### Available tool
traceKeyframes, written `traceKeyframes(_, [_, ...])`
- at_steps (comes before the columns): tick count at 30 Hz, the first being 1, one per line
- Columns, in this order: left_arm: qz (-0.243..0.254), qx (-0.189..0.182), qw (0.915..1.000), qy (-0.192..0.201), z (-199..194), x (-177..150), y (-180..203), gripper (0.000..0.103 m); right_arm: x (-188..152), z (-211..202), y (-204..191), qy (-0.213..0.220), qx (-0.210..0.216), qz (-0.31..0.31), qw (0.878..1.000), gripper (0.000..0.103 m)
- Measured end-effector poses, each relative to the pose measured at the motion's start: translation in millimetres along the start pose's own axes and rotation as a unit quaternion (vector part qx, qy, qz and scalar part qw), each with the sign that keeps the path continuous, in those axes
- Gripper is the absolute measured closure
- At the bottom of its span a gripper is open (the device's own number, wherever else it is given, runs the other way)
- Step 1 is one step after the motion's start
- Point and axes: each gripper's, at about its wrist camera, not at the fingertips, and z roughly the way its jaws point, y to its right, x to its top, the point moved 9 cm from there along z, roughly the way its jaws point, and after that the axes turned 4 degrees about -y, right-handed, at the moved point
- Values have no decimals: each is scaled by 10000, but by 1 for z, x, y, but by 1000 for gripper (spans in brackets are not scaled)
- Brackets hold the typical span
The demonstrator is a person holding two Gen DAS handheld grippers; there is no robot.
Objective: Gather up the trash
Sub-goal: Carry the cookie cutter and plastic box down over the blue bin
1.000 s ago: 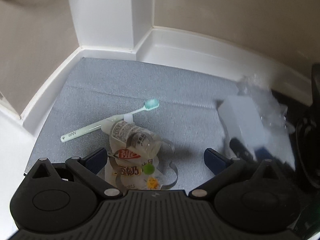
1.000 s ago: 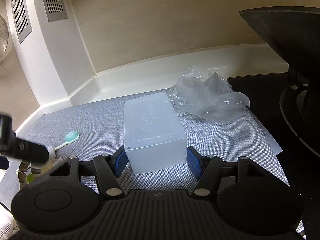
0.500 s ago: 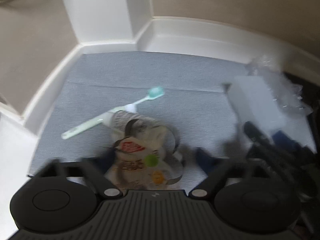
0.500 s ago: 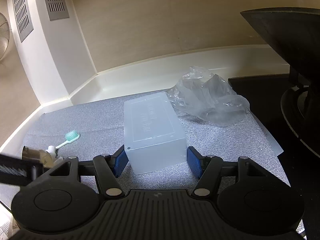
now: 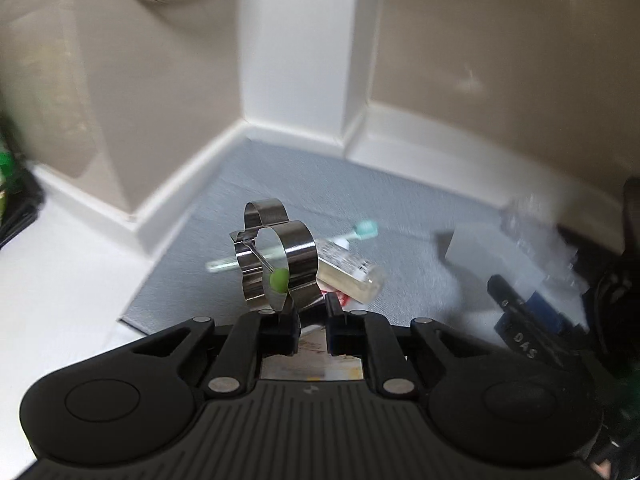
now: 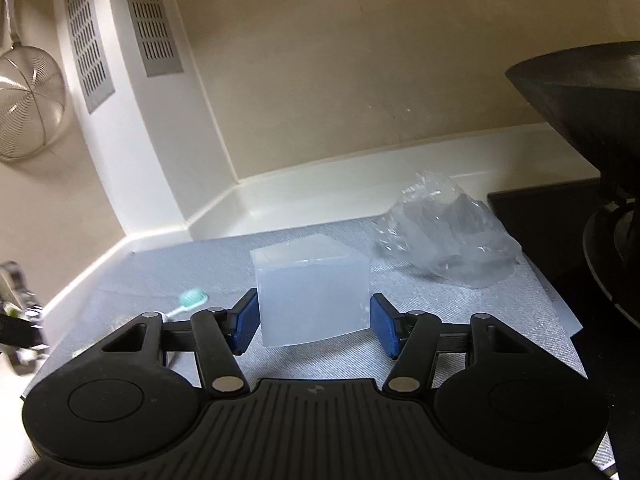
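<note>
A thin, springy metal cutter point(image 5: 276, 264), light and slippery, is pinched at its lower rim by the just-closed left gripper point(image 5: 311, 320), at twelve o'clock. The right gripper point(image 6: 312, 322) brackets a plastic box point(image 6: 314, 292), grip uncertain.

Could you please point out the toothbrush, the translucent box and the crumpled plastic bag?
toothbrush point(image 6: 193, 298): right wrist view, bristle head.
translucent box point(image 6: 314, 302): right wrist view, near face.
crumpled plastic bag point(image 6: 448, 232): right wrist view, middle.

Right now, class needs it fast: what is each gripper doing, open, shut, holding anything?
Left gripper: jaws just closing, shut on the metal cookie cutter, lifted off the mat.
Right gripper: shut on the translucent plastic box, tilted up.
</note>
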Motion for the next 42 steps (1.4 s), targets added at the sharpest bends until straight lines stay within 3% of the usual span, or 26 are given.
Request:
traceKeyframes(6, [-319,-32,9987,386,-73,-38,-35,90,4,-13,-13,249,194,-202,9993,43])
traceKeyframes(11, [-627,184,9971,391,-130,-102,-76,90,0,-29,-25,540,159,-621,9965,43])
traceKeyframes(15, [-800,239,9956,427,-168,-152,-100,90,-2,-60,-31,613,238,-594,9961,43])
traceKeyframes(19, [-934,257,9948,302,-186,-205,-113,90,-12,-122,-48,770,737,-824,9909,43])
traceKeyframes(23, [-990,174,9948,135,-188,-262,-113,90,-35,-194,-66,817,1503,-1183,9781,43])
traceKeyframes(27, [-1052,121,9942,-202,-171,-317,-112,90,-76,-246,-75,384,2172,-1551,9630,43])
traceKeyframes(31, [-1083,113,9920,-638,-143,-369,-111,90,-137,-270,-79,-225,2431,-2035,9482,42])
traceKeyframes(38, [-1262,-89,9821,-1397,-74,-446,-107,90,-262,-237,-62,-1762,1938,-2483,9326,42])
traceKeyframes(42, [-1163,-209,9791,-1655,-42,-472,-99,90,-312,-217,-50,-2268,1698,-2711,9199,42])
